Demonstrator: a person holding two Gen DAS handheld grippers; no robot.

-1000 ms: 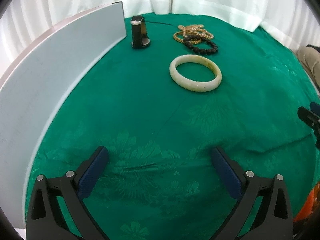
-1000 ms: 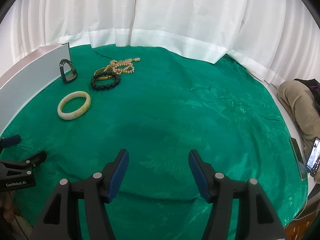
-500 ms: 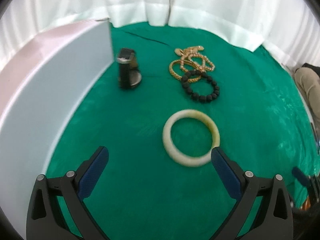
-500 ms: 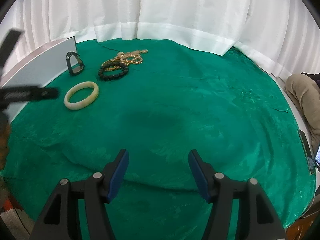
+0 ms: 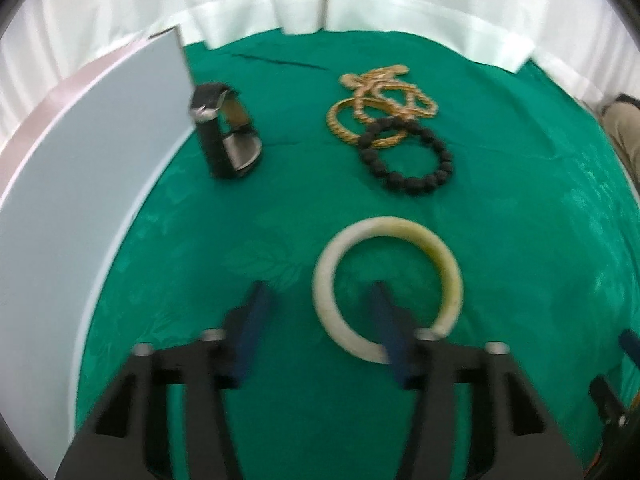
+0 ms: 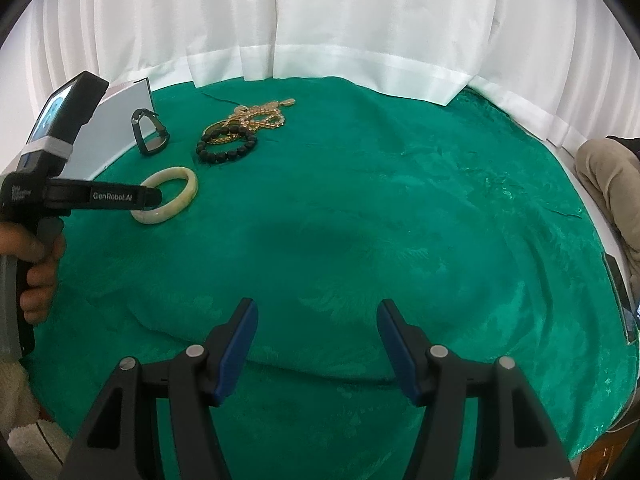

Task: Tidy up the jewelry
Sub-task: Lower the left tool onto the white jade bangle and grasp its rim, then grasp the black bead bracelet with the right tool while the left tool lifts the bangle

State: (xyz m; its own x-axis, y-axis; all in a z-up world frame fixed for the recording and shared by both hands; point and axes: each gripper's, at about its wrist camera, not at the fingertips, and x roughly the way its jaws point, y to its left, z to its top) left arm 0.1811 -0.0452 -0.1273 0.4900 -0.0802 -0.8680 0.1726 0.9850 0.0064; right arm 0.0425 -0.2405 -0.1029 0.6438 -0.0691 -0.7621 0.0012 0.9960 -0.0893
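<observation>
The table (image 6: 400, 208), draped in green cloth, is carrying all the jewelry at its far left, beside a pale upright panel (image 5: 92, 168). The cream bangle (image 5: 448, 272) is lying flat, nearest of the pieces; the black bead bracelet (image 5: 408, 160), gold chains (image 5: 380, 96) and watch (image 5: 224, 140) are sitting beyond it. The left claw (image 5: 320, 292) is far nearer the bangle than the right one, pitching steeply down over it. One finger is standing inside the ring, the other outside its left rim, so that rim lies between them. Its jaws are closing, pads not yet visibly pressing. The right claw (image 6: 314, 308) is hovering over bare cloth, well apart, roughly half open and holding nothing.
</observation>
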